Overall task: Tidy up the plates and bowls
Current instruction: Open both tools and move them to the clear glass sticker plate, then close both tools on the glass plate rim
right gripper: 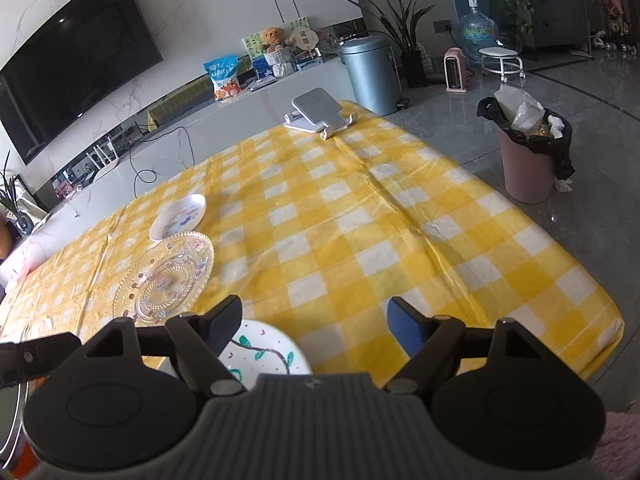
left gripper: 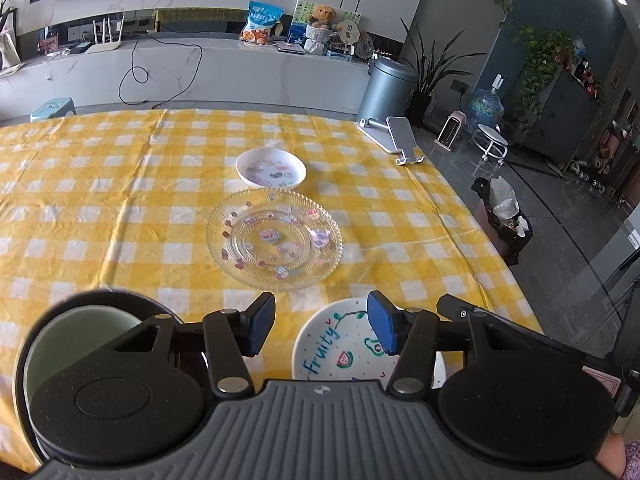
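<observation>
We see the left gripper point(left gripper: 322, 326) with its jaws apart and nothing between the pads; below and just right of its gap lies the white "Fruity" plate point(left gripper: 340, 350), painted with a watermelon and vine, flat on the yellow checked tablecloth point(left gripper: 120, 208). At its left stands a dark bowl with a pale green interior point(left gripper: 80, 332), which appears empty. The right gripper point(right gripper: 316, 324) is likewise open and holds nothing; the same painted plate point(right gripper: 264, 354) lies under its left finger. Beyond both grippers lies the clear glass plate point(left gripper: 274, 238), empty and patterned with small decals, and just behind it, rims nearly touching, the small white dish point(left gripper: 271, 167), also empty. A phone stand point(right gripper: 316, 114) sits at the far table corner.
</observation>
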Tool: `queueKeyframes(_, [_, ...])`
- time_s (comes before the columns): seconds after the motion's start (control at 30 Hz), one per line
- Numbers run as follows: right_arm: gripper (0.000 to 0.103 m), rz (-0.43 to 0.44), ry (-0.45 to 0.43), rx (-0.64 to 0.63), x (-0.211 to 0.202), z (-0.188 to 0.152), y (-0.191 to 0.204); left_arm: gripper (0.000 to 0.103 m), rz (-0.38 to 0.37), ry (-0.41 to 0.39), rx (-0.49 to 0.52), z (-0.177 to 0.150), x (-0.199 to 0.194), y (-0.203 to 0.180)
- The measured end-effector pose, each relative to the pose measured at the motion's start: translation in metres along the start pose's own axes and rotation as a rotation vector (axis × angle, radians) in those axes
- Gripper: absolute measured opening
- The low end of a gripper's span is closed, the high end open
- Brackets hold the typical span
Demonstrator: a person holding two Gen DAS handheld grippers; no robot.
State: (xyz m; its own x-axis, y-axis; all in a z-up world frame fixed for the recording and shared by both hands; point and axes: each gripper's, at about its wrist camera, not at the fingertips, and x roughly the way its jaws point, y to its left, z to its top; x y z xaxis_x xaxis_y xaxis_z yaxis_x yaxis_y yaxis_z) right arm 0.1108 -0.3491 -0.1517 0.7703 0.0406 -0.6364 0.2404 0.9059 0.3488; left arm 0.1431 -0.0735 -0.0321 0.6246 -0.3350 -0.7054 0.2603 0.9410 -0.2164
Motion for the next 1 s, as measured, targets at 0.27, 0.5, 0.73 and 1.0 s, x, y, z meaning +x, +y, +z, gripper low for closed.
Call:
queueKeyframes(0.27, [0.079,0.004,0.089,-0.102,0.034,0.017,0.023,0.062,0.01,0.084,0.04,0.048,0.003,0.034])
queueKeyframes(0.5, [0.078,0.03,0.095,-0.111,0.068,0.04,0.044,0.062,0.03,0.125,0.073,0.088,0.013,0.063])
queueKeyframes(0.73, [0.074,0.057,0.147,-0.109,0.109,0.068,0.075,0.069,0.147,0.128,0.207,0.11,0.046,0.065])
queueKeyframes(1.0, [0.063,0.168,0.185,-0.07,0.139,0.072,0.079,0.074,0.097,0.259,0.262,0.127,0.101,0.081])
